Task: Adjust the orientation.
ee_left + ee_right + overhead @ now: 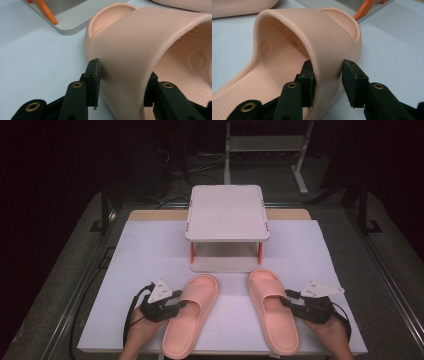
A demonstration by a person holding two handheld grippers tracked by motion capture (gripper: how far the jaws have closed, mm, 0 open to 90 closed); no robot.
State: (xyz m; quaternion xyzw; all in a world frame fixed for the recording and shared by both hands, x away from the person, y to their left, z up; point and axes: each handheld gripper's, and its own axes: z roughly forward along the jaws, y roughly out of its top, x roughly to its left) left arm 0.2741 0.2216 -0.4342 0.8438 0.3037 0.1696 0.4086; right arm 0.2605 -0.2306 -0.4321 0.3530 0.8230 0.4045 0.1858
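- The left gripper (pixel 176 306) sits at the outer side of the left slipper (pixel 192 312), its jaws straddling the side of the strap — one jaw outside, one inside under the arch.
- In the left gripper view (pixel 122 82) the outer pad lies right against the strap wall of this slipper (pixel 140 50); the inner jaw is tucked behind the strap edge, and whether it presses cannot be told. The jaws stand narrow around the strap.
- The right gripper (pixel 289 301) meets the right slipper (pixel 272 310) from its outer side, likewise at the strap.
- In the right gripper view (pixel 327 82) the inner pad touches the underside of the strap of that slipper (pixel 322 37), while the outer pad stands just off the strap's outer face — a small gap shows.
- Both slippers lie flat on the white table cover (pixel 150 250), toes pointing away from the grippers.
- Beyond the toes, ahead of both grippers, stands a small white rack (pixel 227 212) with orange legs.
- The other slipper shows at the top edge, past each gripper's own.
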